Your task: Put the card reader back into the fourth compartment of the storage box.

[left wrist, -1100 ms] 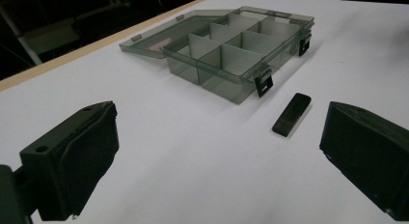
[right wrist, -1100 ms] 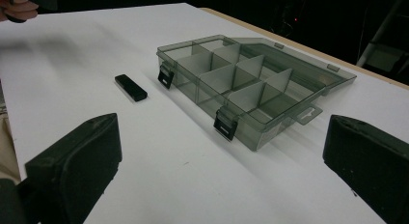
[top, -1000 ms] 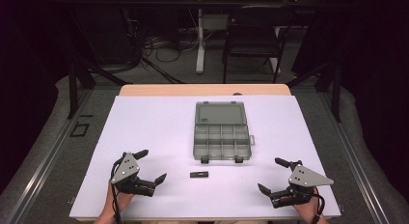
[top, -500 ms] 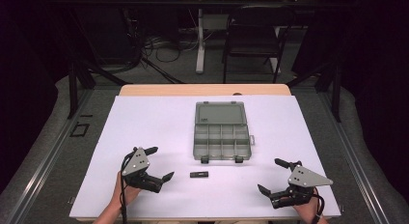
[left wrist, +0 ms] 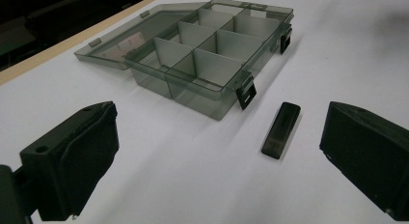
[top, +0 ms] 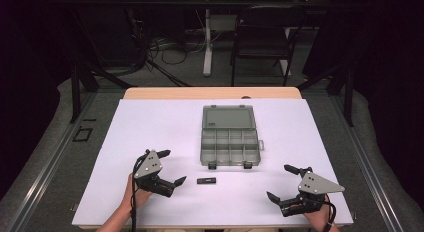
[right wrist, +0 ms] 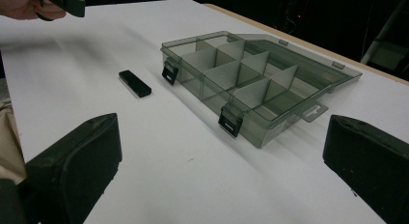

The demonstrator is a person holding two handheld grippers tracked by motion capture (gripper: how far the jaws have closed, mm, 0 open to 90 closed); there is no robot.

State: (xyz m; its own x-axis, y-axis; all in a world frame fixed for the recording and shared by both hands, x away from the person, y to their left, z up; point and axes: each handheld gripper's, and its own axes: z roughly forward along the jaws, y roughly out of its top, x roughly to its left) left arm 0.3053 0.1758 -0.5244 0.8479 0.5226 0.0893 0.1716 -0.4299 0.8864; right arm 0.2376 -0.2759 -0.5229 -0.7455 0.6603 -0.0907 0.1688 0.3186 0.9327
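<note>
Left claw (top: 171, 168) is spread wide with nothing in it, sitting just left of the little black stick (top: 206, 181) lying flat on the white table (top: 150, 122); open compartment box (top: 230, 139) just behind it; right claw (top: 281, 183) also wide apart, well off right.

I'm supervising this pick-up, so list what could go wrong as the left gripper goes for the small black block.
1. The small black block lies flat and low on the white table; the open left gripper may slip over it or push it away.
2. The block sits close to the open organizer box and its front latch; a wide jaw could knock the light box and shift it.
</note>
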